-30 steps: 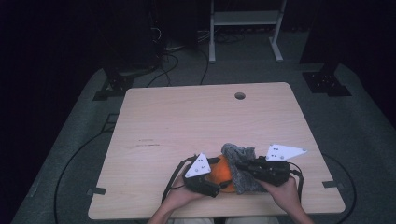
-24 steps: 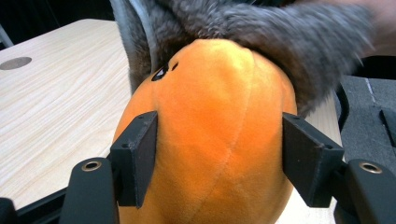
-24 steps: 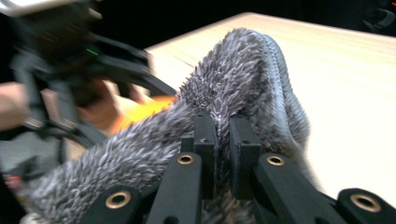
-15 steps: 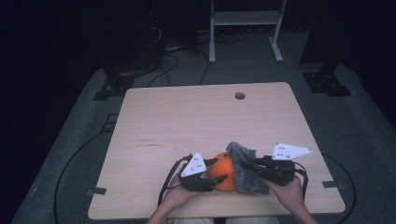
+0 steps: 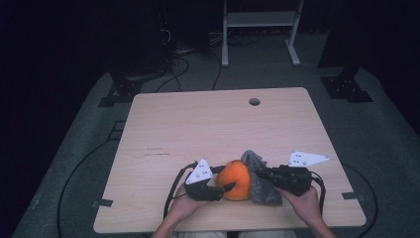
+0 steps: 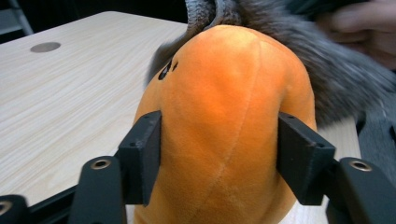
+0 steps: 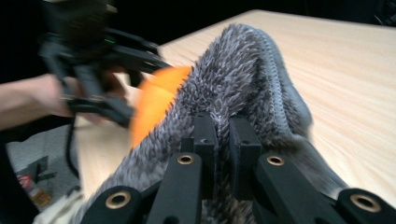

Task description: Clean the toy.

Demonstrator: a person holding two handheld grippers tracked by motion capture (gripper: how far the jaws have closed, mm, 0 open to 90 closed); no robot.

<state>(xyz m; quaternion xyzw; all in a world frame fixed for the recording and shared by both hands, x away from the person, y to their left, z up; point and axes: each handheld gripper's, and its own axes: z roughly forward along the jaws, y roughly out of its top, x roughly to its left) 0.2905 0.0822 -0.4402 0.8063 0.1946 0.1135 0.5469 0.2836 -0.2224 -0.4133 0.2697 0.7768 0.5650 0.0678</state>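
The orange plush toy (image 5: 235,179) sits near the front edge of the wooden counter (image 5: 198,129), between the person's two hands. The left tongs (image 5: 221,187) clasp it from the left; in the left gripper view the two black jaws press into the toy's sides (image 6: 224,135) and dent the fabric. A second ago these jaws stood wider around the toy, and they have just been closing until the pads met it.

The right tongs (image 5: 261,173) are clenched on the grey furry cover (image 5: 260,181) that drapes over the toy's right side. In the right gripper view the jaws (image 7: 222,140) stand almost together, with a fold of the grey fur (image 7: 247,79) pinched between them; the picture is blurred there, so how much cloth lies in the pinch is hard to tell.

Compared with a second ago, the toy shows more orange: the grey cover lay over its upper part then, and now sits further right, a tuft rising behind the toy and the rest bunched beside the right tongs. Both hands are much where they were, close to the front edge.
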